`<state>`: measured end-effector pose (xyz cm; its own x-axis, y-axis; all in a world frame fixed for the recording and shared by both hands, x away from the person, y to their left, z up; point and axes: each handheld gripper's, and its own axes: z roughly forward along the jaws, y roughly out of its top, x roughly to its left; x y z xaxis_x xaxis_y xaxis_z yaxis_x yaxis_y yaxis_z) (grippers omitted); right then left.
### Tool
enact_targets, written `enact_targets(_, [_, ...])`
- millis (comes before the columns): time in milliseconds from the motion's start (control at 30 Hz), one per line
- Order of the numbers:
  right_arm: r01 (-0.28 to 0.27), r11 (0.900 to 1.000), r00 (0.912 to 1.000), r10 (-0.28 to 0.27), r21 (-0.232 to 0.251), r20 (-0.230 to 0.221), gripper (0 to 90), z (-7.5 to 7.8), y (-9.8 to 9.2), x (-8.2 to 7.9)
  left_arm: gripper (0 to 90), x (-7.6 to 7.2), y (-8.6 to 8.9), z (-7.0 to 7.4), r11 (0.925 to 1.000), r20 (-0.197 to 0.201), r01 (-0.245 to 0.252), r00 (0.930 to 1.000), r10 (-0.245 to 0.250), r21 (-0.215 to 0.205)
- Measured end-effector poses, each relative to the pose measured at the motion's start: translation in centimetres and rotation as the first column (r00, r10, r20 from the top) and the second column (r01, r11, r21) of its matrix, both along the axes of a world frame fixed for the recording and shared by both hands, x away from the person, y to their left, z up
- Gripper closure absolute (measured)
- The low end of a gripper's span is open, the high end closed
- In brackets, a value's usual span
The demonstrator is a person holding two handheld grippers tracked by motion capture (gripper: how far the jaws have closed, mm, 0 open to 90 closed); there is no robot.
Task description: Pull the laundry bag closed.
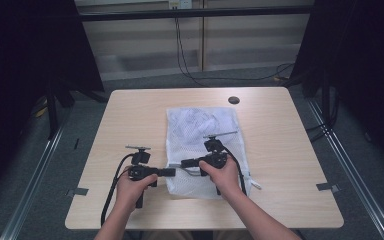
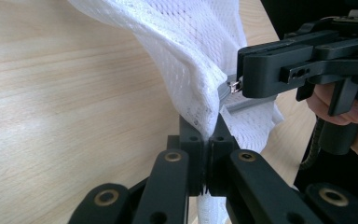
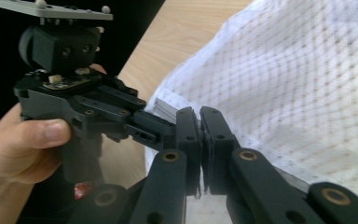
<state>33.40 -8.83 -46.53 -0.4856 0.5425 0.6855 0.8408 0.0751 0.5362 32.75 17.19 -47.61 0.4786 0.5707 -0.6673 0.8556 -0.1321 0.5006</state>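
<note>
Left hand-held gripper (image 1: 172,172) clamped tight on the near left edge of the white mesh bag (image 1: 202,150), jaws fully together with a fold of mesh pinched between them, as seen in the left gripper view (image 2: 209,140). Right hand-held gripper (image 1: 184,163) likewise closed, nipping the small metal zipper pull (image 2: 234,86) at the same corner of the mesh bag (image 3: 307,84), its tips just beside the left one's (image 3: 142,122). Mesh bag lying flat at the middle of the light wooden tabletop (image 1: 130,120), near corner lifted slightly by both grips.
</note>
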Motion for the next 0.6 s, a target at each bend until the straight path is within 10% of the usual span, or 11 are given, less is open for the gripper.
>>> enact_targets(600, [0.013,1.000,0.9999,-0.013,0.014,-0.006,86.8,-0.3,-1.7,-0.4,88.3,0.0,0.4,0.1,1.0000,-0.010,0.003,0.9999,-0.003,-0.002])
